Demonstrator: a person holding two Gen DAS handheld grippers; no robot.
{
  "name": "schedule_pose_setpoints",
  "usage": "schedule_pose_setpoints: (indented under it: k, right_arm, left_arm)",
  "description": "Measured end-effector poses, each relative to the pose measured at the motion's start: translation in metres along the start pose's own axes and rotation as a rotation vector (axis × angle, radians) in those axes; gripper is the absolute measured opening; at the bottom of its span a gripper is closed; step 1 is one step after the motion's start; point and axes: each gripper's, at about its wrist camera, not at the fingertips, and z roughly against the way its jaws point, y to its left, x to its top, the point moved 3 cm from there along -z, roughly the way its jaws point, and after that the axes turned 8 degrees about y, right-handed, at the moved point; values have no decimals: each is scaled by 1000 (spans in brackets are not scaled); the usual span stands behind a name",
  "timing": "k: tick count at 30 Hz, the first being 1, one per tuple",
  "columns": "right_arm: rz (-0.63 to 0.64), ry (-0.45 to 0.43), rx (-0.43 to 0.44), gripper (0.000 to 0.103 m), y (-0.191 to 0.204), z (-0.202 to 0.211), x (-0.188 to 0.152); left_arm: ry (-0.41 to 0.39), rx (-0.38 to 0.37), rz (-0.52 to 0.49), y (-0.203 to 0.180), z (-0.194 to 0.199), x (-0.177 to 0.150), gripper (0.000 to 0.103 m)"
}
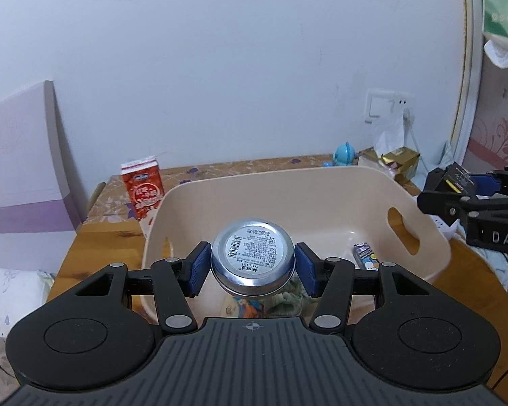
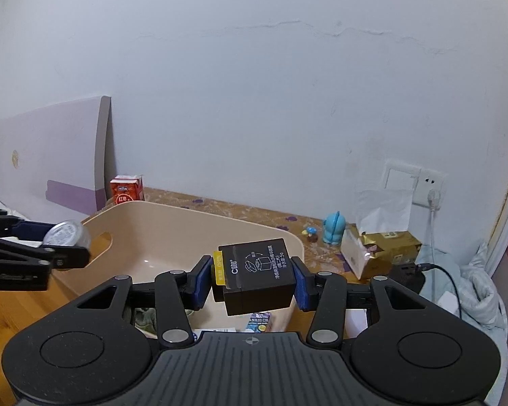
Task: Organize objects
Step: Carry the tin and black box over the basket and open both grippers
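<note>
Left wrist view: a round silver metal tin [image 1: 253, 257] with a printed label is clamped between the blue pads of the left gripper [image 1: 252, 269] and held above the beige plastic basket [image 1: 254, 182] on the wooden table [image 1: 98, 237]. A black rectangular box [image 2: 259, 275] with a yellow tab is gripped by the right gripper [image 2: 252, 282] over the basket's right rim. A red milk carton [image 1: 142, 196] is seen far left of the basket.

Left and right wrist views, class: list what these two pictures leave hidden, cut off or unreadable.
- Basket floor, left wrist view: the round tin in the left tongs and the tool body cover most of the contents.
- Small carton: half hidden by the tongs' arm.
- Tin label: print too small to read.
- Black box in the right tongs, right wrist view: hides the basket's near part.
- Red carton: lower part behind the basket rim.
</note>
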Motion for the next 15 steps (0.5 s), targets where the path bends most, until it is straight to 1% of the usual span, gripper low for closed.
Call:
schedule_pose_setpoints:
  k: [3, 6, 8, 12, 15]
  right_arm:
    - [11, 32, 8, 45, 3, -13, 2]
    - [26, 75, 22, 45, 7, -26, 3]
    - [34, 103, 29, 45, 8, -35, 3]
    - [58, 147, 27, 45, 14, -49, 0]
    - [78, 196, 30, 45, 16, -60, -4]
  left_arm:
    - [45, 3, 0, -2, -20, 4, 55]
    - [112, -15, -9, -8, -39, 3, 55]
    - [151, -13, -13, -11, -51, 1, 55]
    - [199, -17, -19, -13, -68, -1, 55]
    - [224, -12, -22, -14, -74, -3, 55]
